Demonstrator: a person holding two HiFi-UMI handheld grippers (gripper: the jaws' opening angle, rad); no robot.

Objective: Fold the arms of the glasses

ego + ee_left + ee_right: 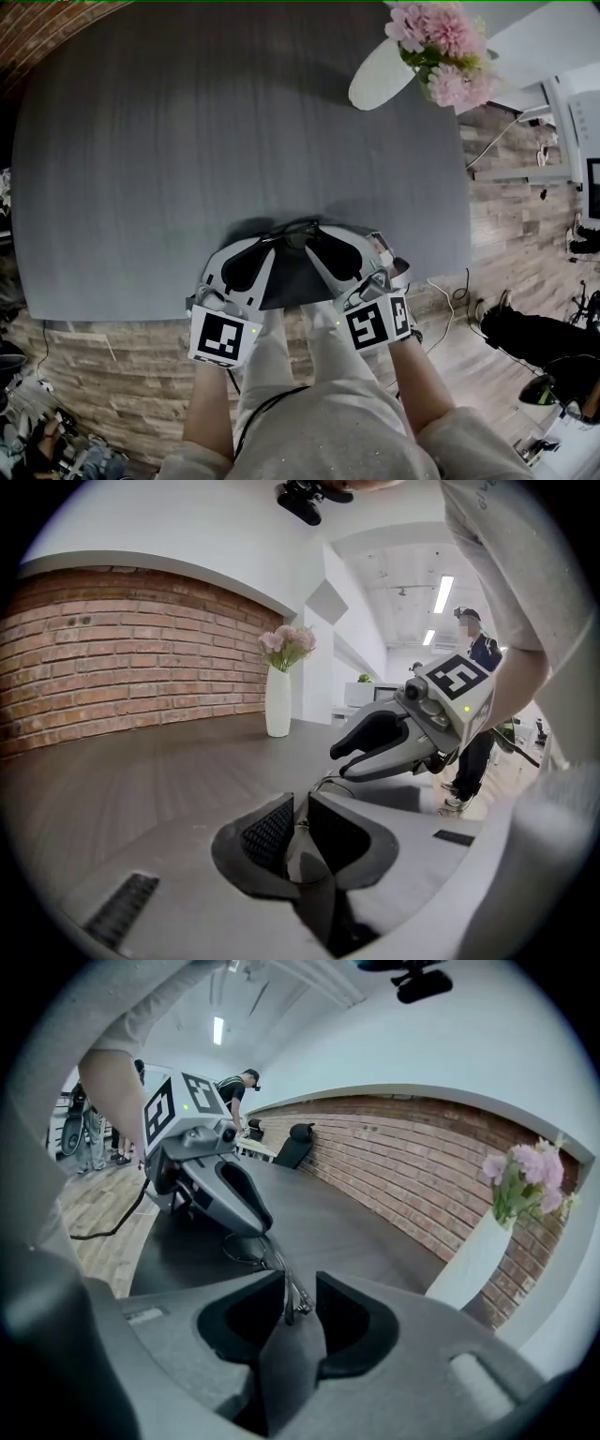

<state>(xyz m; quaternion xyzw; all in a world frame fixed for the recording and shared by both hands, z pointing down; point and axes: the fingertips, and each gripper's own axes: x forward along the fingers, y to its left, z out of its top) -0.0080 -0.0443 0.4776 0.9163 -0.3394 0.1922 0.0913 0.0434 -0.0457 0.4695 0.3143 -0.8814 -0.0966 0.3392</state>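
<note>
A dark grey tabletop (187, 141) stands on a plank-patterned floor (497, 234). A red brick wall (122, 658) runs beside it, and long ceiling lights (443, 592) are lit.

there is one pair of glasses (292, 232) at the lower middle of the frame and two grippers, the left gripper (266, 247) and the right gripper (319, 244). each carries one marker cube, two in all. there is one table (187, 141), and at the upper right one white vase (382, 75) and one bunch of pink flowers (441, 42).
</note>
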